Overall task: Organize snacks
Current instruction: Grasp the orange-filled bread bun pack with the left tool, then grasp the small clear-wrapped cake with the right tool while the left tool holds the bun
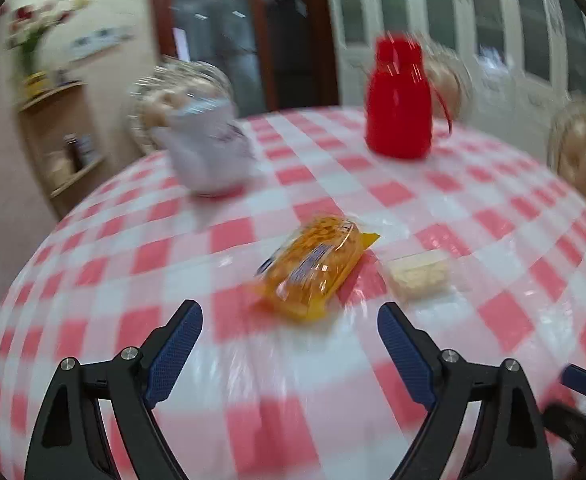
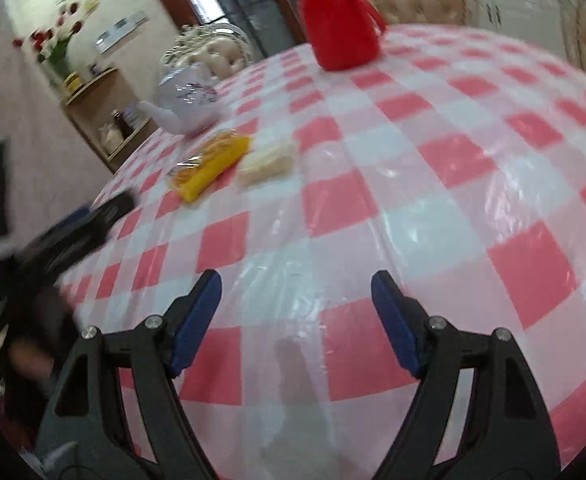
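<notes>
On the checked tablecloth [image 1: 433, 184], the orange snack packet [image 1: 313, 268] is lying just beside a clear snack pack [image 1: 419, 276]; left gripper [image 1: 289, 320] and right gripper [image 2: 295, 304] are standing wide, empty. Risk: crinkly film slipping between pads.

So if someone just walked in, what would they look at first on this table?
Probably the bright red jug standing at the far side of the red-and-white checked tablecloth. Next, the orange snack packet lying in the middle, with a small clear pack of pale snacks right beside it. A white teapot sits by the far left edge, and the left claw hangs open just short of the orange packet.
</notes>
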Motion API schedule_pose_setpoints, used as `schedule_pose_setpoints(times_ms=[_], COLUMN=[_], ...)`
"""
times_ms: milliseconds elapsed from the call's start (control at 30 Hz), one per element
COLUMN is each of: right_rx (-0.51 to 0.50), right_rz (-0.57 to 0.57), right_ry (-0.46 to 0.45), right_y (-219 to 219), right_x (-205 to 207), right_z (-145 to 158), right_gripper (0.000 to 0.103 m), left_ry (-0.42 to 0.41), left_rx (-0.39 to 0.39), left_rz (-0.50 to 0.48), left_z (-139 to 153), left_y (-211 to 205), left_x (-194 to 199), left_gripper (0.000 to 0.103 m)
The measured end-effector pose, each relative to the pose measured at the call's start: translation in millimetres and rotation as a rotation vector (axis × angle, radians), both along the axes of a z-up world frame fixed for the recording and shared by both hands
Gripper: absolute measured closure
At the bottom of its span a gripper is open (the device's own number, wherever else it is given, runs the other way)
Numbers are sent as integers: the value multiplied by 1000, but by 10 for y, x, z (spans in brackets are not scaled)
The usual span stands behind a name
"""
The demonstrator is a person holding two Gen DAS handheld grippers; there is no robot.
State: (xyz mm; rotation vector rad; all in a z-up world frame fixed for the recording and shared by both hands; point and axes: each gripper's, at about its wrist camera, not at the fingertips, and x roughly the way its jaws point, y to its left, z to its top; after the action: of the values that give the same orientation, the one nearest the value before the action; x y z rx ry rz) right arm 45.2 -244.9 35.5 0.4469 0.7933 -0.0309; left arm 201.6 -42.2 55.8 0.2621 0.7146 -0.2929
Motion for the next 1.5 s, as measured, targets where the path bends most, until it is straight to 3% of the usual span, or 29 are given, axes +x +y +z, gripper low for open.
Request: schedule_pose_setpoints(times_ms=[167,267,367,400,433,467,533,600,700,933,1067,1200,1500], right_rx=[10,16,14,19,24,33,46,51,45,9,18,-17,143], right_rz=[-14,-9,-3,-3,-1,-2,-10,-10,-6,6,44,115,108], right_ry=[-14,-9,-11,-13,-15,-15,-12,-11,-12,-14,-11,-56,-132], right_y=[61,111,130,122,115,104,82,79,93,144,163,102,-356], right_x=[58,63,66,66,70,73,67,63,51,30,84,326,1355], right_z=[-1,-52,-69,-72,-83,-92,-102,-103,-92,-69,-85,-30,-60], right_gripper=[24,24,24,24,24,24,24,24,24,24,22,19,16], left_ry=[83,117,130,143,144,142,135,98,54,97,138,118,109], left_rx=[226,266,206,137,101,64,-17,-43,-98,-195,-223,-221,-225], left_rz=[-174,-215,-204,-186,-167,-154,-135,-90,47,290,303,288,274], left_z=[-273,-404,-438,-411,-384,-356,-289,-225,-118,-139,-311,-272,-249], left_y=[-309,-440,-519,-490,-455,-413,-263,-79,280,910,1026,999,1011], left_x=[535,733,861,859,832,783,564,225,-292,-906,-845,-779,-790], left_gripper=[13,13,15,36,49,53,54,54,54,54,53,54,54])
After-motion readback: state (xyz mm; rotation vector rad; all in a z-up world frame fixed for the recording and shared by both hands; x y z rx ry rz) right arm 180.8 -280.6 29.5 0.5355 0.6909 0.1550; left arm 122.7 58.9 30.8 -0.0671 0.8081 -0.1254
